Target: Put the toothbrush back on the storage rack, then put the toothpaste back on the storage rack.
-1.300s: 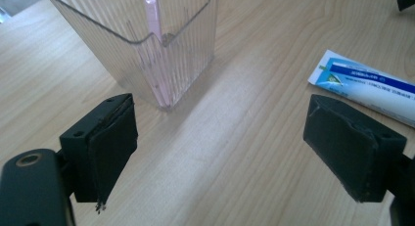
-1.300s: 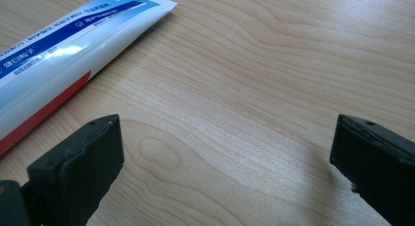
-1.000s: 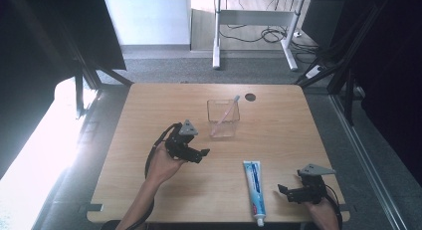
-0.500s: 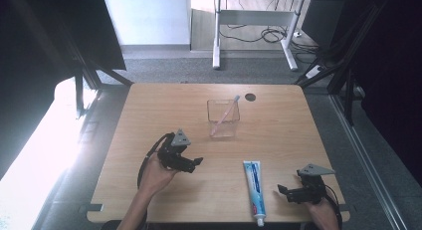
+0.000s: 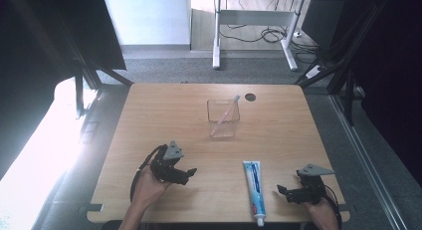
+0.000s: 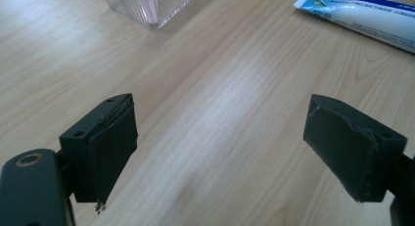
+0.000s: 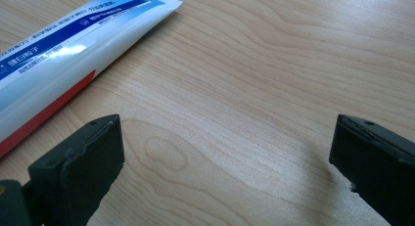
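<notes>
A clear ribbed glass cup (image 5: 223,118) stands at the middle of the wooden table (image 5: 149,115) with a pink toothbrush (image 5: 226,113) leaning in it. A blue and white toothpaste tube (image 5: 254,187) lies near the front edge, cap toward me. My left gripper (image 5: 190,173) hovers open at the front left, empty, its jaws wide in the left gripper view (image 6: 220,152), where the cup's base (image 6: 151,6) and the tube (image 6: 357,15) appear ahead. My right gripper (image 5: 281,191) rests open just right of the tube, which lies at the left (image 7: 68,50) in the right gripper view (image 7: 225,162).
A dark round hole (image 5: 250,97) sits in the table's back right area. Beyond the far edge stand a white desk frame (image 5: 254,36) and floor cables. Dark metal struts flank both sides of the table.
My left gripper has pulled back from near the cup toward the front edge of the table. The right gripper has stayed in place.
</notes>
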A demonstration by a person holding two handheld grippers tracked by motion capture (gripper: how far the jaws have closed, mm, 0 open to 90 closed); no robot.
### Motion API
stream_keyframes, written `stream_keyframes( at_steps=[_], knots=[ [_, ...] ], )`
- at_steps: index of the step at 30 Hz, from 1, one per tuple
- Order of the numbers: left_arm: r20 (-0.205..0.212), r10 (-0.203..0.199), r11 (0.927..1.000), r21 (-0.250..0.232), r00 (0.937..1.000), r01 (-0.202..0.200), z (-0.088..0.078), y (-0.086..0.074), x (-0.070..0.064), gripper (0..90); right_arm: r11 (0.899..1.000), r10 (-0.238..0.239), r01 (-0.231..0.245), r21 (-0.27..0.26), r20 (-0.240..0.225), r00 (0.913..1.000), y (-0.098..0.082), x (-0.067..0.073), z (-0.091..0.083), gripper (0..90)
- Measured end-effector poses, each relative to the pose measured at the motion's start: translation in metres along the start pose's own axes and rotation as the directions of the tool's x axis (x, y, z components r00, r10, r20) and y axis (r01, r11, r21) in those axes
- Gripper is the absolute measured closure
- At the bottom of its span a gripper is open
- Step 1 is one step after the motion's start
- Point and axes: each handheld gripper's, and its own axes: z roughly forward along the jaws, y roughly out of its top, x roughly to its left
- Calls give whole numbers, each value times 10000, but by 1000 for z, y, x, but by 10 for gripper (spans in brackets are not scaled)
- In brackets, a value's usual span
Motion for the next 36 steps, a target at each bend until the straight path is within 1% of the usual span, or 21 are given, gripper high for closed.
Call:
stream_keyframes(
  at_steps=[2, 5, 12, 14, 16, 21, 24, 27, 31, 33, 34, 36],
  knots=[
    [1, -39, 10000, -88, 10000, 39, -1, -5, -2, 131, 10000, -2, 2, 12, -1, 10000, 0, 0, 0, 0],
    [162, -155, 9997, -201, 9997, 158, -1, -12, -5, 131, 10000, -25, 25, -5, -4, 10000, 0, 1, 0, 0],
    [170, -350, 9989, -304, 9992, 355, -2, -27, -12, 131, 10000, -52, 52, 3, -31, 10000, 1, 3, 0, 0],
    [122, -456, 9982, -372, 9989, 460, -3, -31, -14, 131, 10000, -91, 91, -6, -30, 10000, 1, 3, 0, 0],
    [175, -589, 9974, -399, 9981, 595, -4, -36, -15, 131, 9999, -131, 131, 1, -35, 9999, 1, 3, 0, 0],
    [-177, -567, 9984, -81, 9982, 565, -2, -46, -14, 131, 9999, -139, 140, 41, -95, 9999, 1, 4, 0, 3],
    [-230, -701, 9975, -17, 9973, 701, 0, -50, -13, 131, 9999, -131, 131, 61, -110, 9999, 1, 4, 0, 3],
    [-312, -739, 9972, 51, 9968, 741, 1, -54, -13, 131, 9998, -160, 162, 86, -127, 9998, 0, 5, 1, 4],
    [-454, -734, 9973, -70, 9963, 732, -1, -56, -13, 131, 9998, -156, 158, 128, -177, 9997, 1, 5, 0, 17],
    [-438, -767, 9970, -137, 9961, 762, -2, -56, -11, 131, 9998, -128, 132, 166, -229, 9997, 1, 7, 0, 20],
    [-433, -847, 9963, -156, 9955, 841, -2, -57, -11, 131, 9996, -90, 97, 254, -262, 9996, 2, 7, 1, 21],
    [-430, -867, 9961, -193, 9953, 859, -2, -58, -10, 131, 9992, -71, 83, 390, -319, 9995, 3, 9, 1, 35]
  ],
)
